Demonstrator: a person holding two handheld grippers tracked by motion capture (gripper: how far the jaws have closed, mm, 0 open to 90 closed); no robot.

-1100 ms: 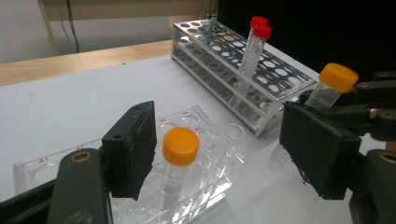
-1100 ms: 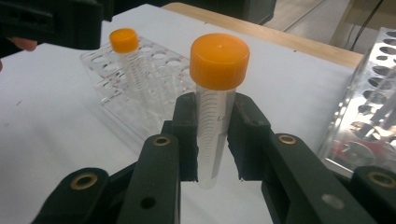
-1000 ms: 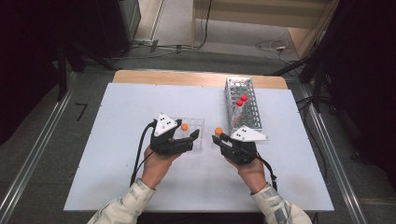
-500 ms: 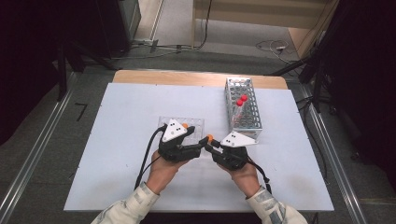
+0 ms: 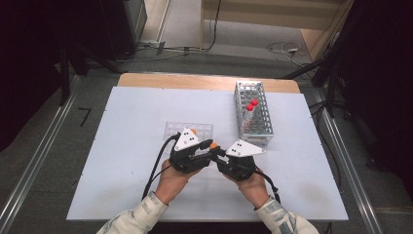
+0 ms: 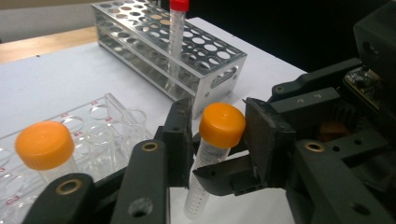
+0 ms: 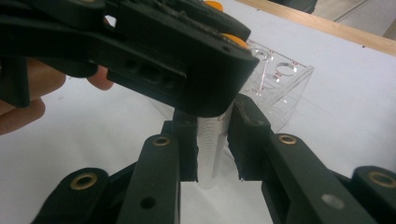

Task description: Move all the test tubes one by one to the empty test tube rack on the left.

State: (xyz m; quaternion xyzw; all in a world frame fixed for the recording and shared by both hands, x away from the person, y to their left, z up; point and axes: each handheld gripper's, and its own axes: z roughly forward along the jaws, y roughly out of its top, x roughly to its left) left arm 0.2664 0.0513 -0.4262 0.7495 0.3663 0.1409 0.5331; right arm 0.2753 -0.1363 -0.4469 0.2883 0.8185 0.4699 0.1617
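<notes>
White tabletop was where you had swung both hands inward from a second earlier, so the left gripper and right gripper met just in front of the clear rack. Your right gripper was clamped low on the orange-capped tube while the left stood open either side of its cap (a handover, I'd judge). I counted two orange-capped tubes, one in the clear rack, and two red-capped ones in the metal rack.

Workspace surroundings, seen from above.
A white counter with a wooden far edge stands on grey floor; cables lie beyond, dark equipment flanks both sides.
</notes>
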